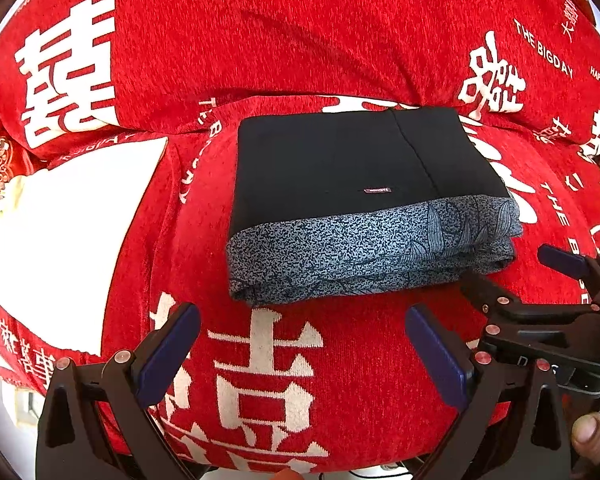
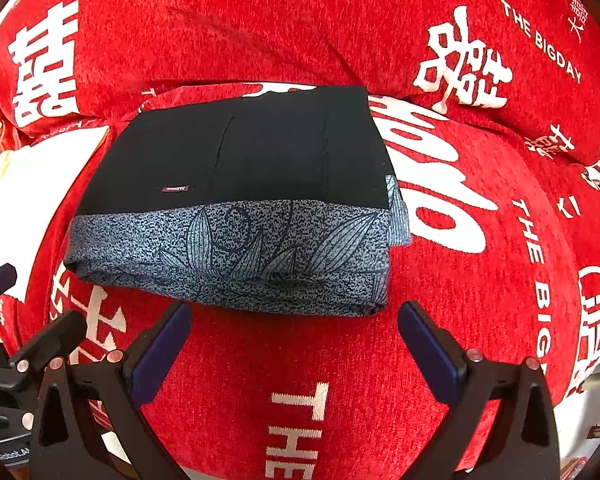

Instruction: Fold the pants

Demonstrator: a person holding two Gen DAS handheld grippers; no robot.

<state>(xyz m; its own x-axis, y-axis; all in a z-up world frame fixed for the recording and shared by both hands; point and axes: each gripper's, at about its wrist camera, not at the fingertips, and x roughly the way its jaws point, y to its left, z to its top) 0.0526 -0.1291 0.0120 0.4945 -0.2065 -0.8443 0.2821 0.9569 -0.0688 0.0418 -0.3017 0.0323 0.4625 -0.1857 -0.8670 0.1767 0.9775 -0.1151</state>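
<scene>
- Looked close to finished: pants (image 2: 236,200) lay as a compact, squared bundle of several layers on the red cover (image 2: 340,360) printed with white characters, up against the back cushion (image 2: 240,28).
- Showed a black panel on top with a small label (image 2: 174,189), and a grey leaf-patterned band along the near edge, stacked layers visible beneath it.
- Sat fairly square in both views, though a small grey corner stuck out past the bundle's right side in the right wrist view; judged a minor flaw, perhaps worth a tuck.
- Held nothing in the left gripper (image 1: 300,344): fingers spread wide, short of the bundle's near edge, not touching the cloth.
- Held nothing in the right gripper (image 2: 294,340) either: fingers wide apart, just in front of the near edge, clear of the fabric.
- Appeared side by side, the right gripper visible at the right edge of the left wrist view, near the bundle's near right corner.
- Left a white cloth (image 1: 72,240) lying apart to the left of the pants, with no visible part in the task.
- Judged what remained as little: at most a smoothing or straightening of the stray corner, otherwise nothing more to fold.
- Could not tell how even the hidden layers underneath were.
</scene>
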